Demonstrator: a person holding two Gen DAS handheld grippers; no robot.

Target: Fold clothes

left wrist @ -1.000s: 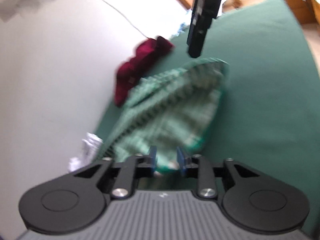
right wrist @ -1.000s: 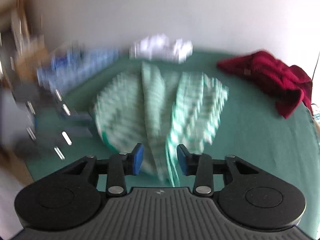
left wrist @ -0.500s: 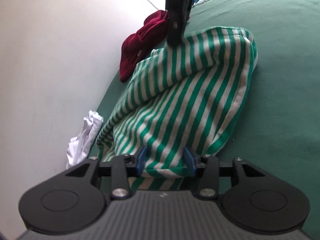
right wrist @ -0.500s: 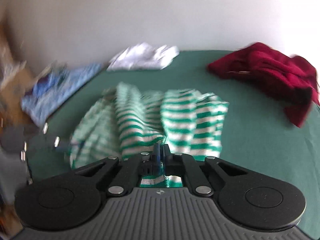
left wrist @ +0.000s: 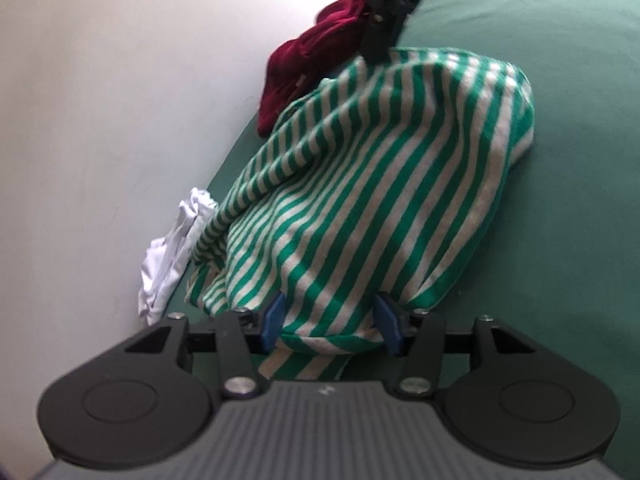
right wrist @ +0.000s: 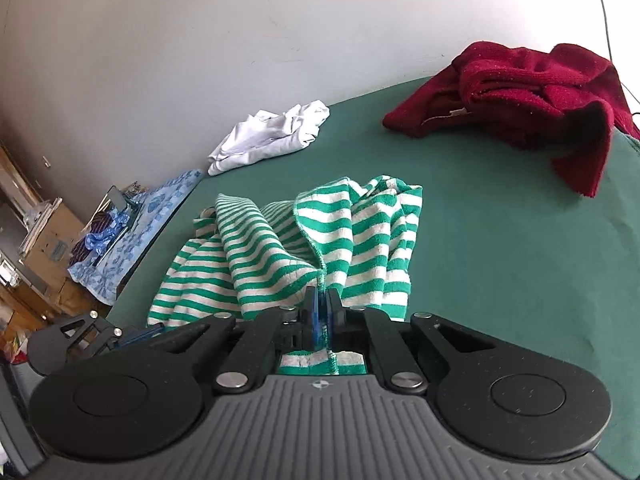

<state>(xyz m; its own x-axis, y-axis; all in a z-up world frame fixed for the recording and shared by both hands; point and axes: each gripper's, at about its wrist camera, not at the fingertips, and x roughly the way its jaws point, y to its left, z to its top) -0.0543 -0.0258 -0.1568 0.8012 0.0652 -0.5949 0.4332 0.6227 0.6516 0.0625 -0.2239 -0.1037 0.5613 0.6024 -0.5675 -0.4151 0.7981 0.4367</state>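
On green table point(right wrist: 500, 248), rumpled striped shirt point(right wrist: 280, 248), right fingers point(right wrist: 320, 312) pinching hem, left fingers point(left wrist: 276, 316) opening around it.

A green worktop point(right wrist: 500, 240) meets a pale wall point(right wrist: 200, 40), with a blue patterned cloth point(right wrist: 136, 224) draped over the worktop's left edge and cardboard boxes point(right wrist: 52, 240) beyond it, and a thin cable point(right wrist: 604, 8) running down the wall at right.

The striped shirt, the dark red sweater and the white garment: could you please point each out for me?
striped shirt point(left wrist: 372, 184): left wrist view, middle of its draped top layer.
dark red sweater point(right wrist: 520, 92): right wrist view, its bunched middle.
white garment point(right wrist: 272, 132): right wrist view, centre of the crumpled pile.
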